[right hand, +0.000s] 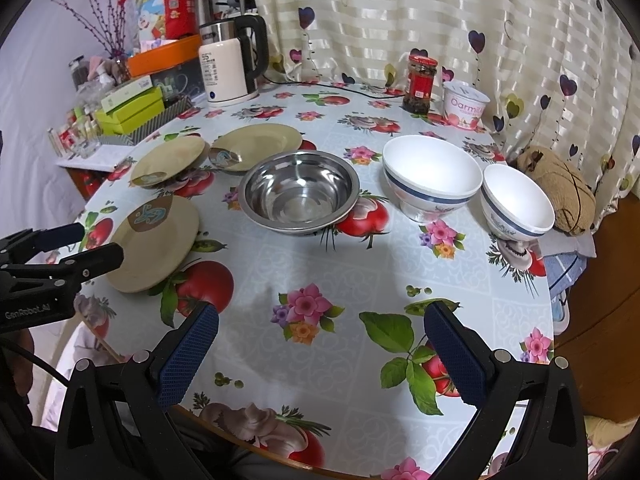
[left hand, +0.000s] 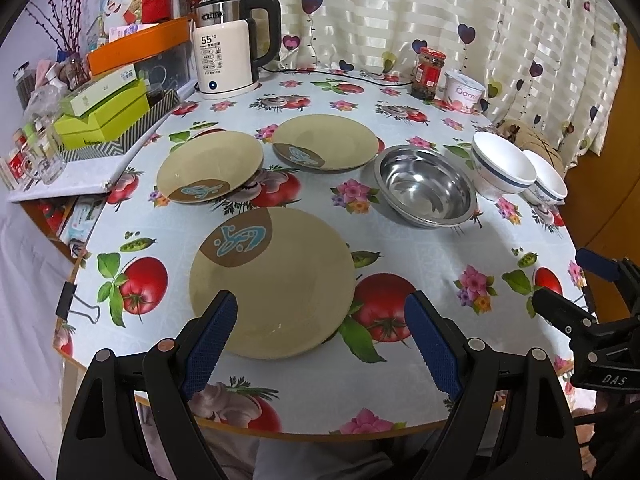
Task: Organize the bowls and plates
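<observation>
Three tan plates lie on the round table: a near one (left hand: 276, 284), a left one (left hand: 210, 166) and a far one (left hand: 326, 142). A steel bowl (left hand: 426, 184) stands right of them, then a large white bowl (left hand: 502, 164) and a small white bowl (left hand: 546, 178). My left gripper (left hand: 320, 312) is open and empty above the near plate's front rim. My right gripper (right hand: 320, 324) is open and empty over bare tablecloth, in front of the steel bowl (right hand: 300, 196) and the white bowls (right hand: 432, 176) (right hand: 518, 202). The near plate (right hand: 154, 242) shows at left.
A kettle (left hand: 230, 48), a sauce jar (left hand: 429, 74) and a yogurt tub (left hand: 464, 90) stand at the table's back. Boxes and clutter (left hand: 104, 112) fill a shelf at left. A curtain (left hand: 460, 20) hangs behind. A binder clip (left hand: 70, 304) grips the table edge.
</observation>
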Tool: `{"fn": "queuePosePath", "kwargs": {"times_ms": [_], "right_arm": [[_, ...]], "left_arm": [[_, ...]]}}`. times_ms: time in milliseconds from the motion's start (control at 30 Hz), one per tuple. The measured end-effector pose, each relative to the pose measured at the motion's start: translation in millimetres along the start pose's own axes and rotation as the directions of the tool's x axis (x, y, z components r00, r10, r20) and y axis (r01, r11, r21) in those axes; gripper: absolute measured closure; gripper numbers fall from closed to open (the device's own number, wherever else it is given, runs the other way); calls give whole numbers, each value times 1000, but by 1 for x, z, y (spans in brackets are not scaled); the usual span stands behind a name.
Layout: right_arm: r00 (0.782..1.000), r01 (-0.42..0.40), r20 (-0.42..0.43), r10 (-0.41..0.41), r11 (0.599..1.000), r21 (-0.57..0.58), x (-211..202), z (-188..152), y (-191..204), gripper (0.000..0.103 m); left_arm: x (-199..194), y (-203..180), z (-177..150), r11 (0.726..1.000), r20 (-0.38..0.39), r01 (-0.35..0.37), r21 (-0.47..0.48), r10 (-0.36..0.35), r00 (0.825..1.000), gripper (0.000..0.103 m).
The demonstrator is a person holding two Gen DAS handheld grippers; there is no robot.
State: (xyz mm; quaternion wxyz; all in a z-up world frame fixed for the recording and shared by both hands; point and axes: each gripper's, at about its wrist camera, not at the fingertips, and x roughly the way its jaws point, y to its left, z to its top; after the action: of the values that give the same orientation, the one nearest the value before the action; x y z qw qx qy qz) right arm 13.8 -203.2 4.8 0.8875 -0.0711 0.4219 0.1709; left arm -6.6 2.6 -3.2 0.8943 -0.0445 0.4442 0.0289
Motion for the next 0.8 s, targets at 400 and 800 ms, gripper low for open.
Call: {"fn": "queuePosePath", "kwargs": {"times_ms": [400,800], "right_arm": [[1000,-20,14,20,999,-25,-3,1,1,0],[1000,-19,20,20,999,-39,-2,1,6,0]], "left_arm": [[-4,1,3,1000,7,-1,3,1,1000,17],[-1,0,3,1000,-2,22,2,-22,1000,17]]}}
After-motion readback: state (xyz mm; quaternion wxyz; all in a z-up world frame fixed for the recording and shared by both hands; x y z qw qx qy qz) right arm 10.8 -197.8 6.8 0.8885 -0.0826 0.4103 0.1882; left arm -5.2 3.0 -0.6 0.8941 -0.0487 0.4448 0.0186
